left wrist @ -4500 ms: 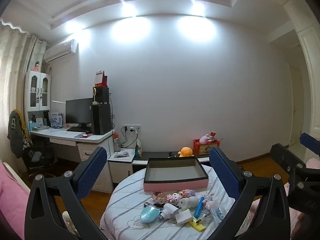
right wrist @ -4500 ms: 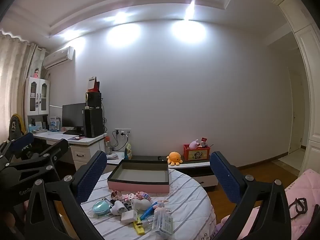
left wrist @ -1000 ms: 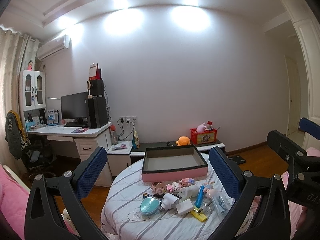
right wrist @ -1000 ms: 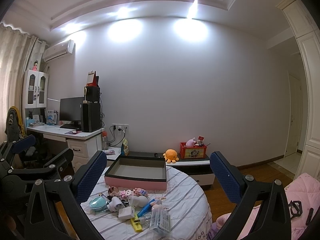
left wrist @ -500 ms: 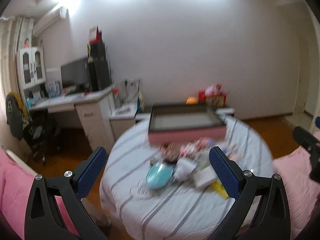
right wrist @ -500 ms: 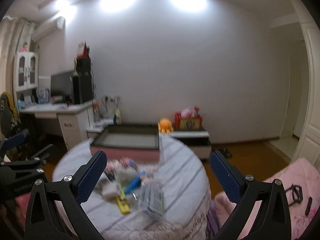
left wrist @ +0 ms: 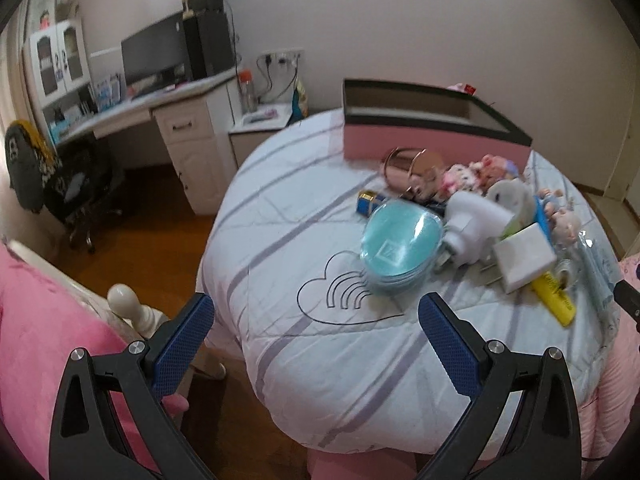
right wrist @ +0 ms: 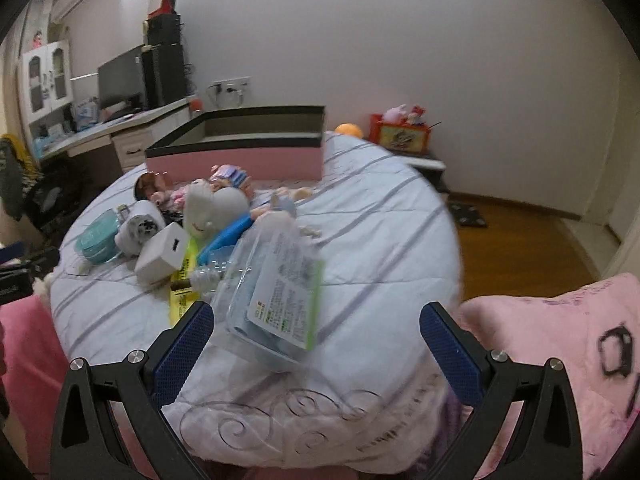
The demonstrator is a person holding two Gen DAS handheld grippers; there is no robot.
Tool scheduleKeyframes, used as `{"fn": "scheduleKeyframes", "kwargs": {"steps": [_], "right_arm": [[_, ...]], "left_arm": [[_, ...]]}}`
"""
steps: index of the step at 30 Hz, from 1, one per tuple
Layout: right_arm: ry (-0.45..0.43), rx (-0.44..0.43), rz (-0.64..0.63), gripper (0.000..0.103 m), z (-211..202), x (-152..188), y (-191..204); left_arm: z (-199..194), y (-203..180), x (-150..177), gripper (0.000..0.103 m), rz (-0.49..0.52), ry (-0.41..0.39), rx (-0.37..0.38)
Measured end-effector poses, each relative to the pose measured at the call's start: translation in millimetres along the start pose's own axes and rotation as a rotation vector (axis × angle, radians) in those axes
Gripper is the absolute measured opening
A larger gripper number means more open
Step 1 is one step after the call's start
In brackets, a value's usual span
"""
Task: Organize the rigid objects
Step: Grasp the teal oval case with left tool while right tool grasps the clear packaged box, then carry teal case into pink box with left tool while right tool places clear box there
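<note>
**Both grippers tipping down over the cluttered round bench**

The left gripper [left wrist: 316, 320] is hanging wide open and empty above the near edge of the round bench [left wrist: 304, 264], its blue pads well apart over the striped quilted cover. The right gripper [right wrist: 316, 328] is likewise gaping wide and holding nothing, with a clear blister pack [right wrist: 276, 292] lying just ahead between its fingers.

Farther out, the clutter is sitting in one heap: a teal round case [left wrist: 400, 248], a white charger block [left wrist: 524, 258], a yellow highlighter [left wrist: 556, 298], a white plush toy [right wrist: 212, 208], small dolls [left wrist: 480, 172] and a rose-gold mirror [left wrist: 412, 164]. Behind the heap, the pink open box [left wrist: 432, 128] is standing empty-looking near the bench's far side.

Around the bench, a pink bed [left wrist: 44, 320] is showing at the left, a white desk [left wrist: 132, 116] with a monitor [left wrist: 152, 54] along the wall, and wooden flooring [right wrist: 520, 240] to the right.

Compared with a second ago, both cameras are pointing far lower and closer: the ceiling lights are gone from view and the heap is filling much more of each picture.
</note>
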State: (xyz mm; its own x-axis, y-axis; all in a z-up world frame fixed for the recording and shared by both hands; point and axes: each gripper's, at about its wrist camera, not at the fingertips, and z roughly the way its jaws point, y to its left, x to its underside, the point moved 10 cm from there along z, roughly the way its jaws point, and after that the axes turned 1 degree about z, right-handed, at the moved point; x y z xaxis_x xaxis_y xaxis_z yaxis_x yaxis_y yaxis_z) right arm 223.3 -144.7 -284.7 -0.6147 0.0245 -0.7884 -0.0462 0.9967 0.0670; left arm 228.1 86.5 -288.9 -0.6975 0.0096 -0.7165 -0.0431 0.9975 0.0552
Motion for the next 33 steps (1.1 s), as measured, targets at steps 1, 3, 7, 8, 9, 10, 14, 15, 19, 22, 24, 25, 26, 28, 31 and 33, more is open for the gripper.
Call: {"fn": "scheduleKeyframes", "kwargs": {"steps": [1,3,7,8,9,10,14,15,19,22,24,25,26,28,31,33], "right_arm": [[0.008,-0.007,-0.008,0.103,5,0,3],[0.018,-0.007,-0.02,0.103,16,-1,5],[0.035,-0.07,0.014,0.089,29,-1,10],[0.046,-0.103,0.042,0.083,33,0,9],[0.052,-0.128,0.06,0.073,36,0,8],[0.054,-0.139,0.067,0.071,40,-1,9],[0.059,-0.175,0.079,0.068,44,-3,3],[0.054,-0.162,0.074,0.067,44,-4,0],[0.052,-0.096,0.059,0.065,48,-8,-13],[0.056,-0.099,0.071,0.065,55,-9,-20],[0.052,-0.105,0.073,0.065,57,-10,-21],[0.053,-0.106,0.07,0.065,59,-10,-22],[0.051,-0.106,0.07,0.065,59,-11,-22],[0.053,-0.108,0.071,0.065,63,-13,-24],[0.053,-0.11,0.073,0.065,65,-15,-26],[0.049,-0.109,0.073,0.065,64,-16,-27]], "left_arm": [[4,1,1,0.103,-0.001,0.008,0.004],[10,0,1,0.103,0.0,0.021,0.005],[18,-3,-3,0.103,-0.002,0.025,0.024],[19,-5,-5,0.103,-0.005,0.022,0.037],[21,-7,-7,0.103,-0.005,0.022,0.048],[23,-8,-9,0.103,-0.006,0.02,0.058],[34,-19,-17,0.103,0.023,0.027,0.07],[38,-23,-19,0.103,0.034,0.03,0.075],[50,-34,-25,0.103,0.056,0.04,0.093],[60,-38,-28,0.103,0.048,0.05,0.118],[67,-36,-31,0.103,0.011,0.055,0.148],[69,-35,-30,0.103,-0.011,0.062,0.168],[72,-33,-30,0.103,-0.035,0.07,0.189],[77,-33,-30,0.099,-0.018,0.071,0.187],[76,-38,-28,0.07,0.081,0.049,0.122],[71,-41,-29,0.057,0.091,0.041,0.145]]}}
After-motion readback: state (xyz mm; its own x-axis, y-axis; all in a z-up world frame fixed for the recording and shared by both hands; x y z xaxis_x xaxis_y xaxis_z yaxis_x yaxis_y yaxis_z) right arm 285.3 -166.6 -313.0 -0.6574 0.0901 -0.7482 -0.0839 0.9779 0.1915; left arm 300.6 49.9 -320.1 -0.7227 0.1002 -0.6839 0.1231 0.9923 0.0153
